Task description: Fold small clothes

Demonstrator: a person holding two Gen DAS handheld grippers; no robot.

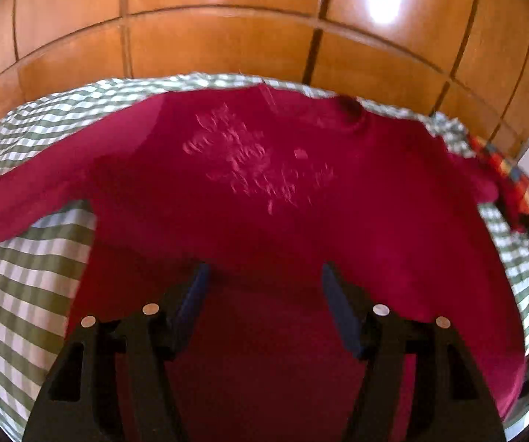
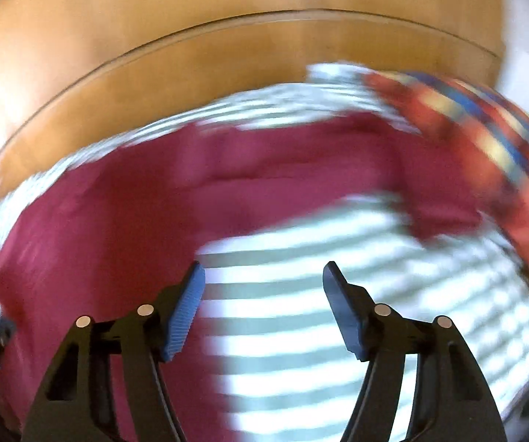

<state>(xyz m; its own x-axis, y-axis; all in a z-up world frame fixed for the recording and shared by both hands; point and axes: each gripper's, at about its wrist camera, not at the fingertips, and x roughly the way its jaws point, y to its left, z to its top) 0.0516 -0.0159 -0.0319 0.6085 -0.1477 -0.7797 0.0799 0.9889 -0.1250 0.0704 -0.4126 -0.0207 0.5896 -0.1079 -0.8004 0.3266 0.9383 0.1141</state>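
- Risk first: right gripper (image 2: 262,276) hangs with jaws apart over striped cloth (image 2: 301,313), beside the shirt's edge; closing here could pinch the cloth with the shirt and drag both.
- Left gripper (image 1: 262,276) hovers over the shirt's lower part, jaws apart, holding nothing.
- Red long-sleeved shirt (image 1: 264,191) lies spread flat on the striped cloth, sleeves out, pale print on its chest, unfolded.
- Plaid fabric (image 2: 485,129) lies beside one sleeve and could snag.
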